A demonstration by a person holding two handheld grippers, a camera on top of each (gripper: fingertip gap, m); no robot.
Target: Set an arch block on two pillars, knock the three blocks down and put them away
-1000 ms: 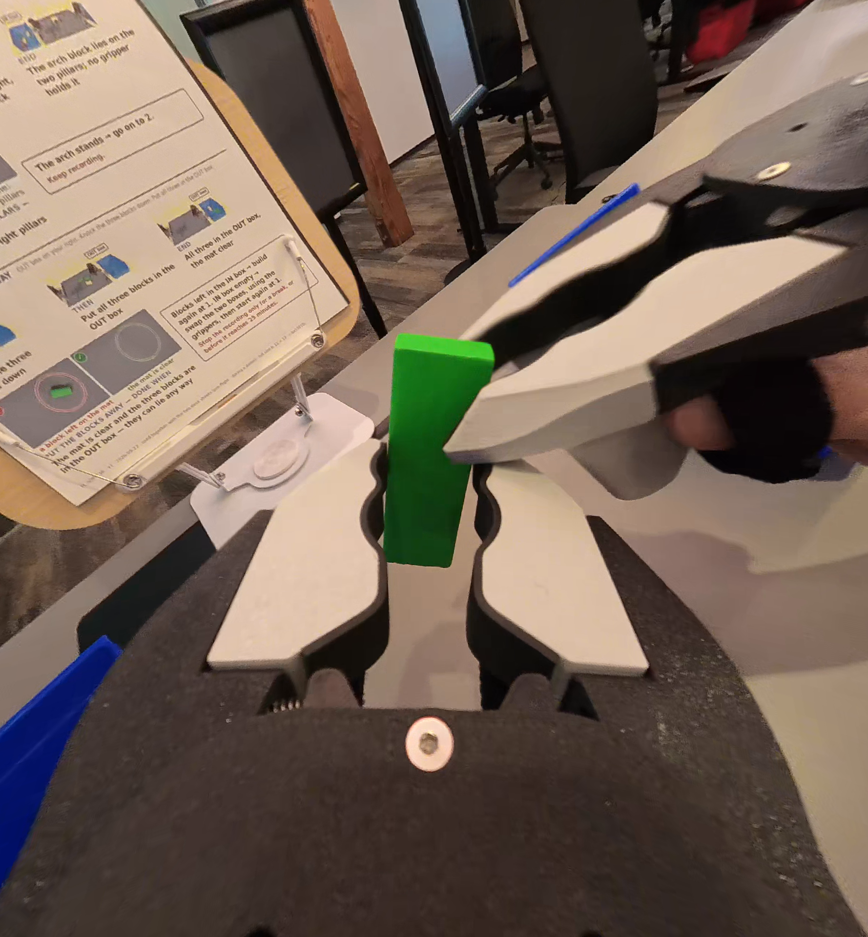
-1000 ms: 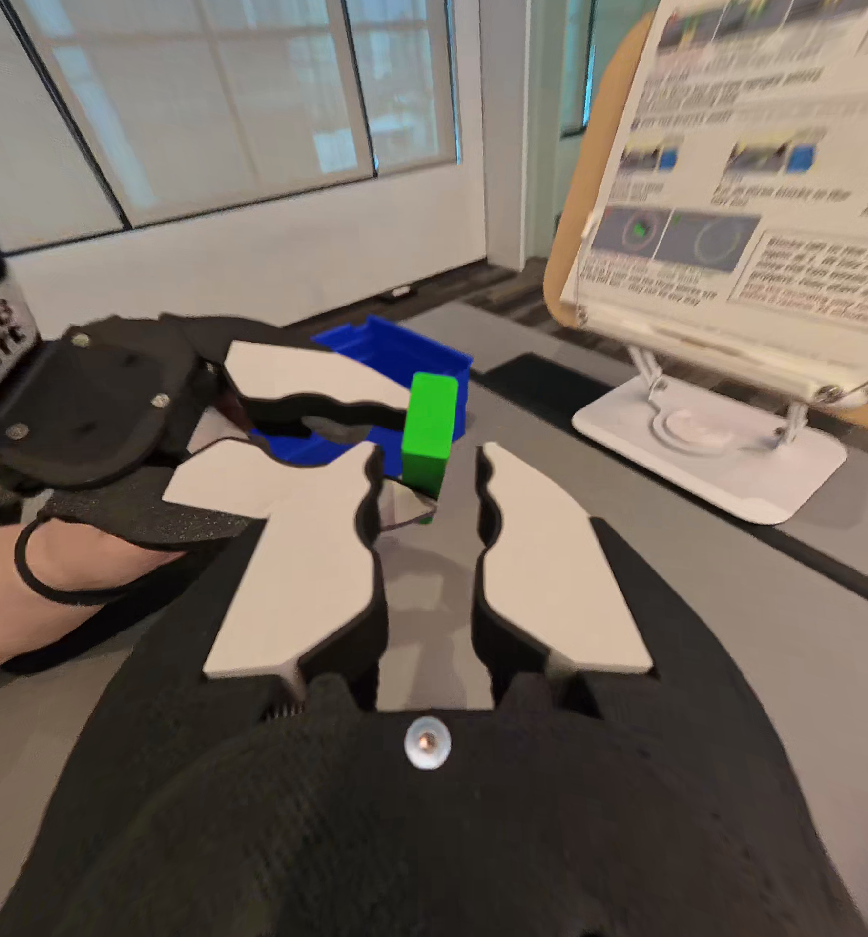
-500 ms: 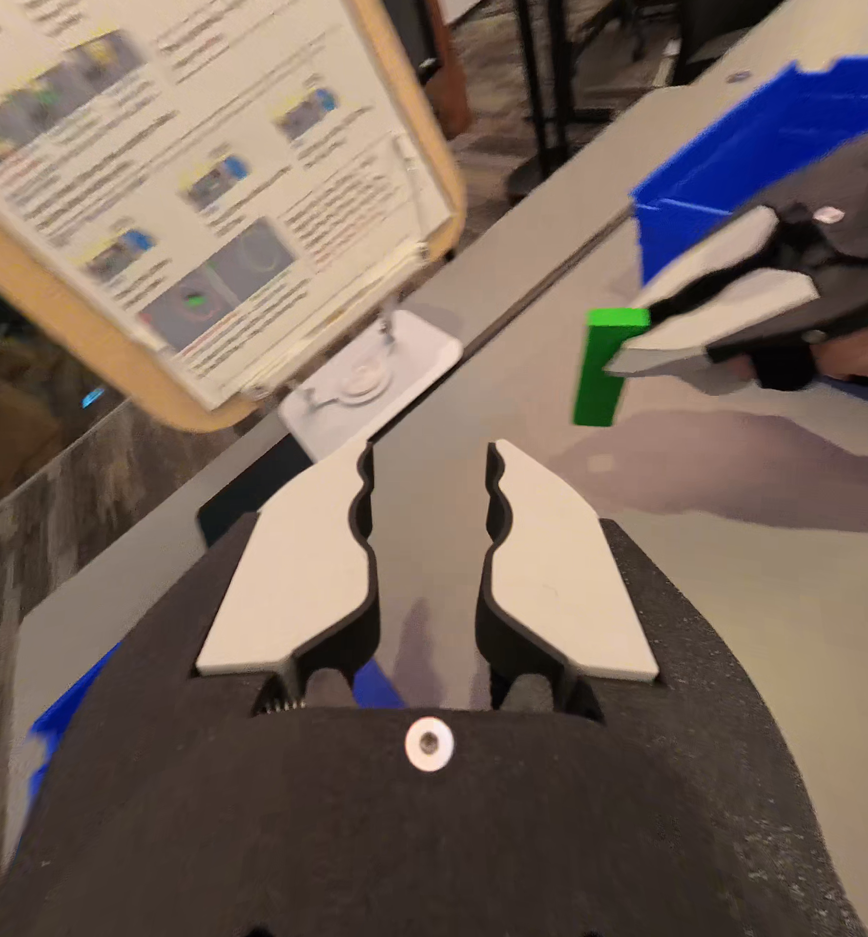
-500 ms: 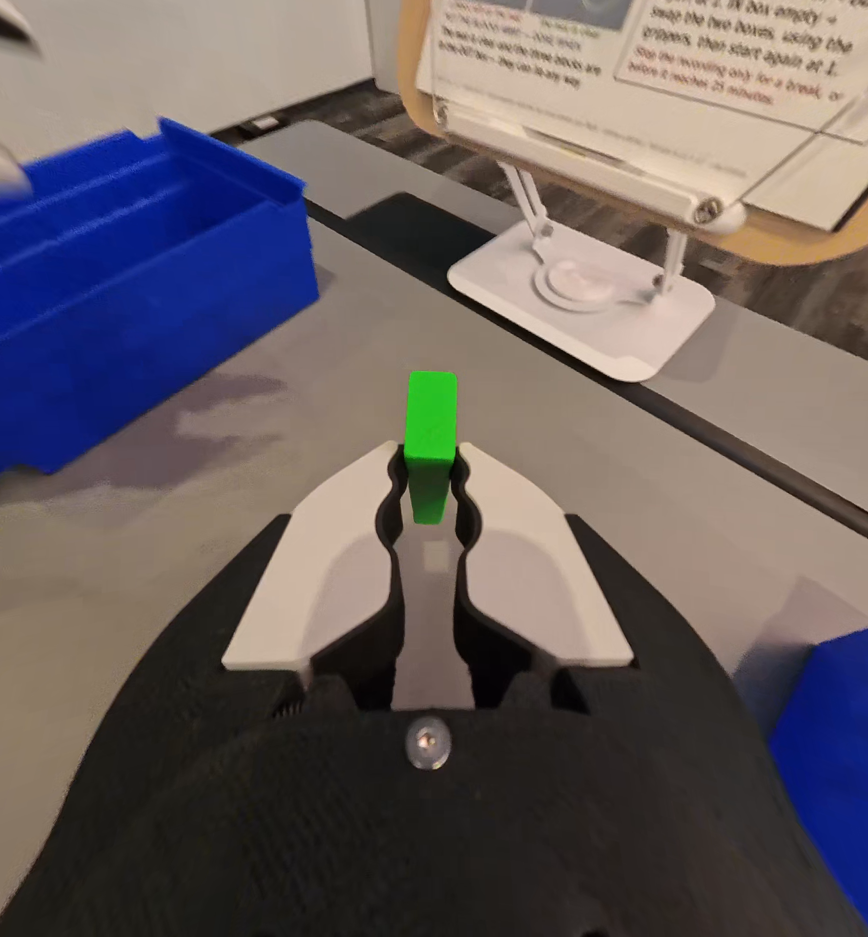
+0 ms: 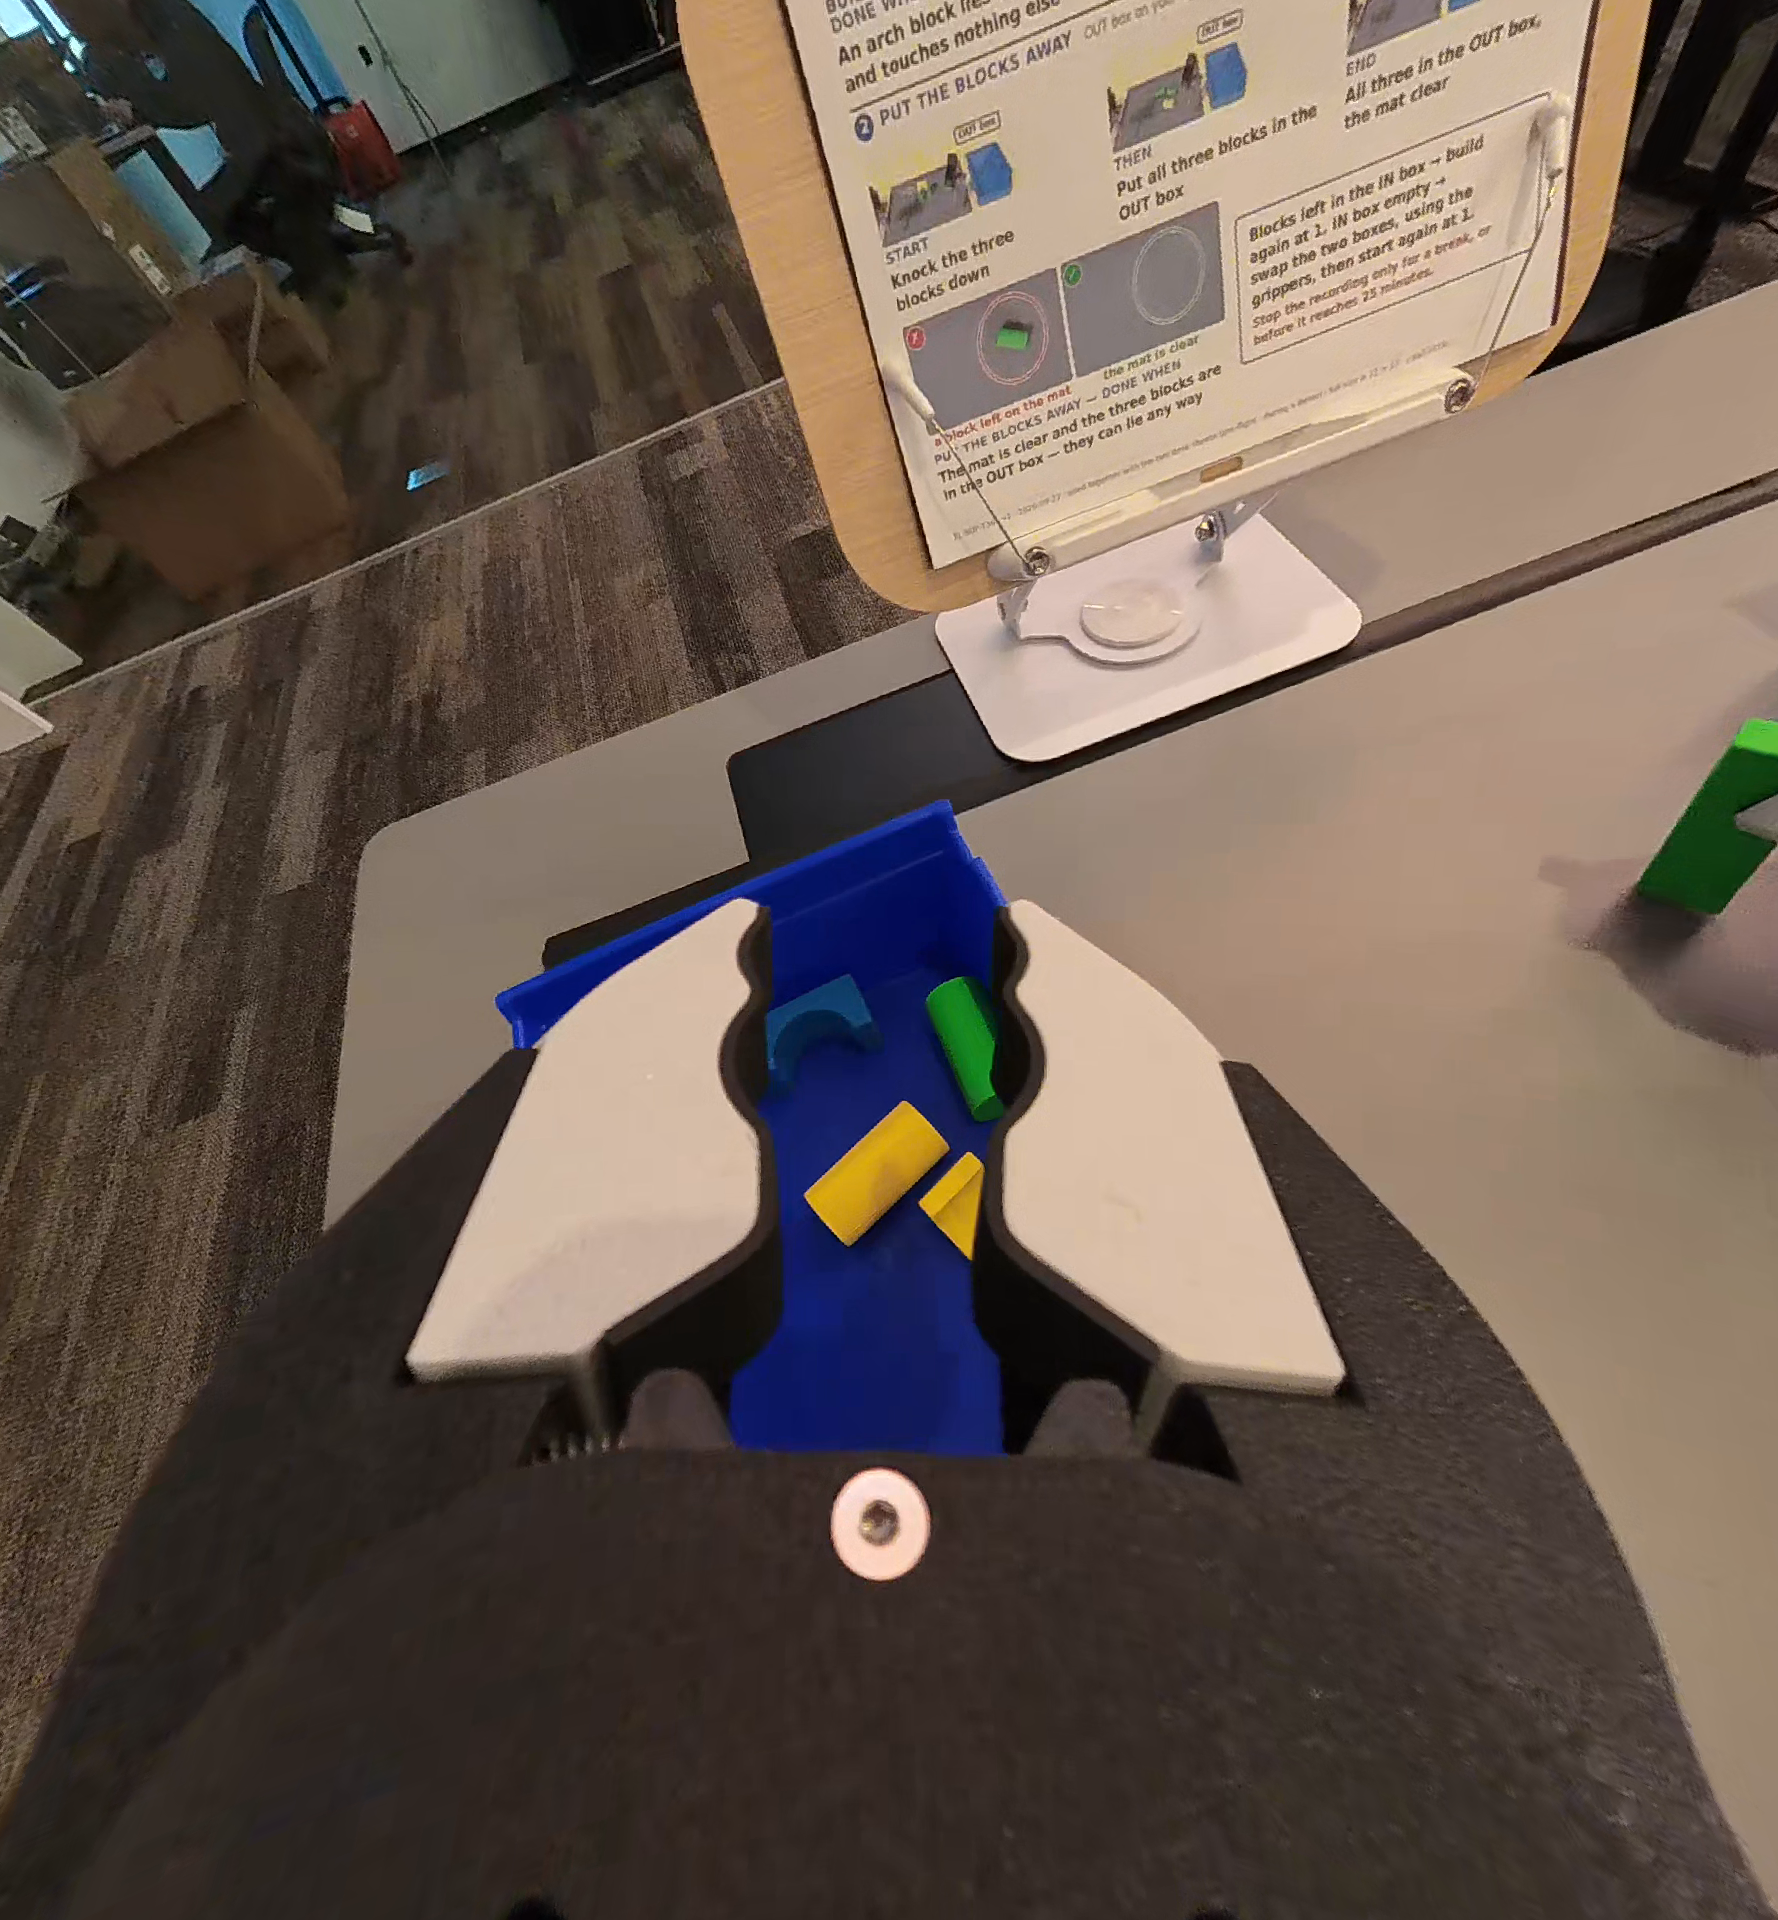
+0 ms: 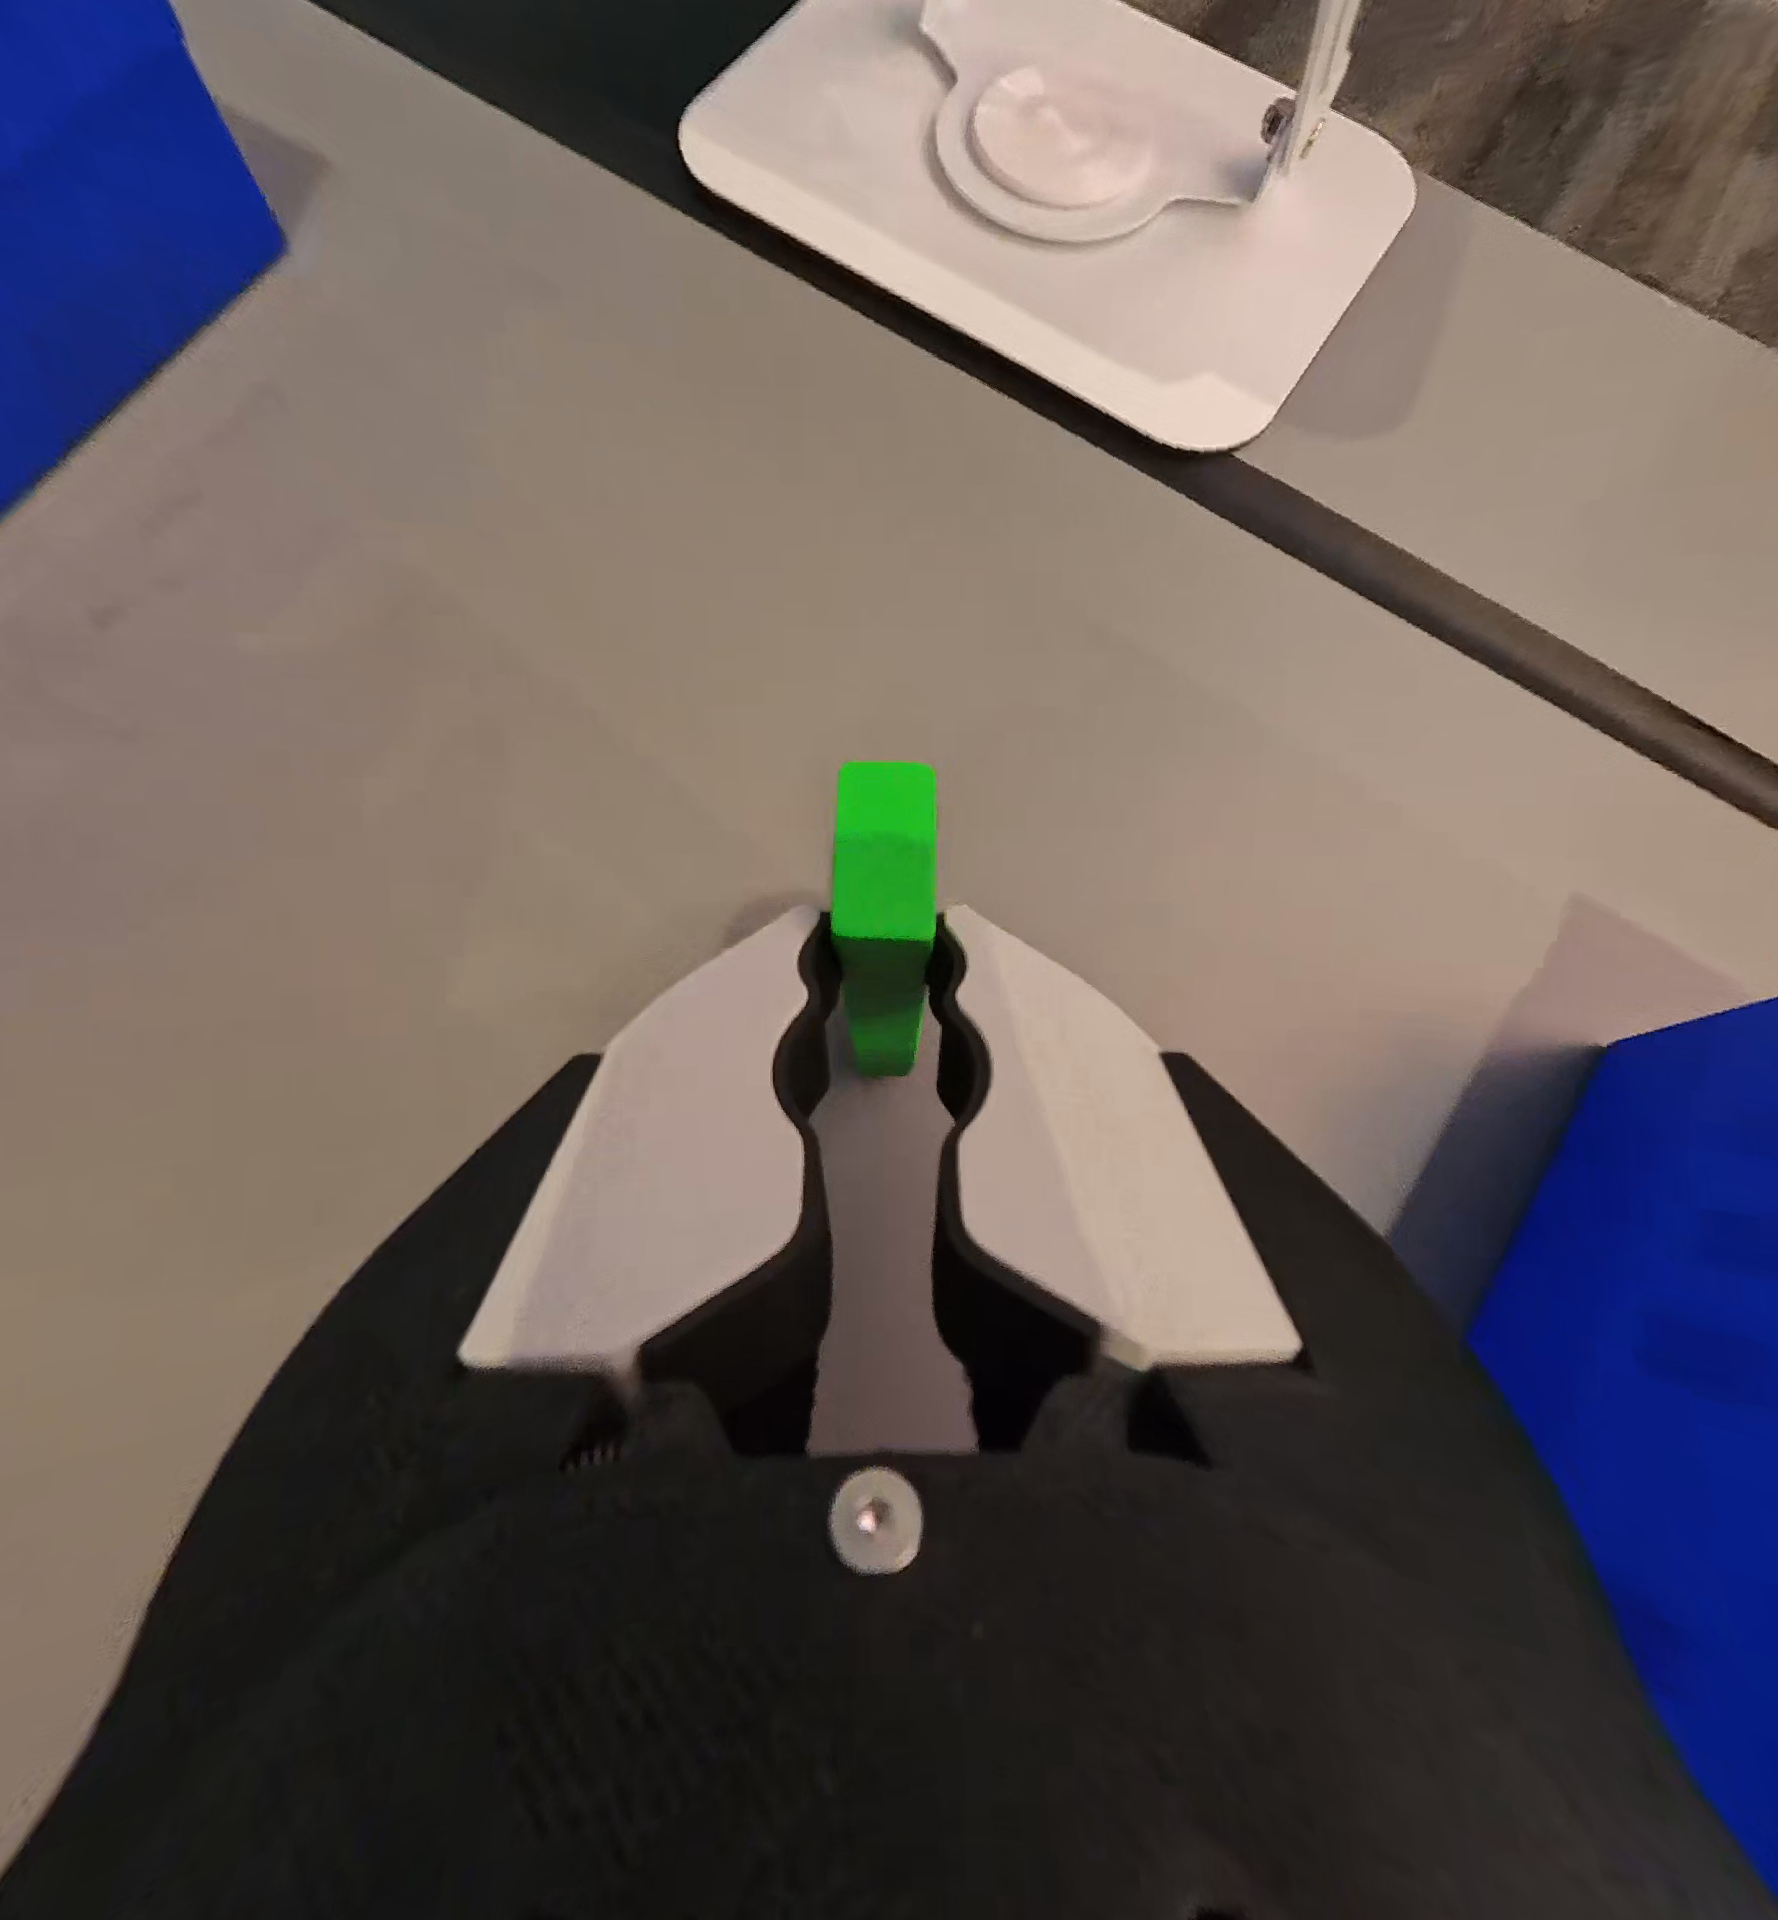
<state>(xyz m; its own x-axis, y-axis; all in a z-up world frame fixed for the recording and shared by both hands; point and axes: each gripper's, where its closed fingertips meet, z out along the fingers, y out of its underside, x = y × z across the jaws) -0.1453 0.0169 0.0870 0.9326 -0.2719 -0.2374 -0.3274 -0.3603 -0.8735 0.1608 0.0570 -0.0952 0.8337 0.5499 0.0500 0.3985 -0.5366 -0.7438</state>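
My right gripper is shut on a green pillar block and holds it low over the grey mat; whether its lower end touches the mat I cannot tell. The same block shows tilted at the right edge of the left wrist view. My left gripper is open and empty above a blue box. In that box lie a blue arch block, a green cylinder, a yellow cylinder and a yellow wedge.
An instruction board on a white stand sits at the mat's far edge; its base also shows in the right wrist view. A blue box stands to the left and another to the right. The table ends at the left over carpet. My right fingertips sit around 35 cm from my left ones. The yellow cylinder is about 20 cm from my left fingertips and 35 cm from my right.
The green block passed from my left gripper to my right, which shut on it and brought it down toward the mat. My left gripper swung away left to over the blue box.
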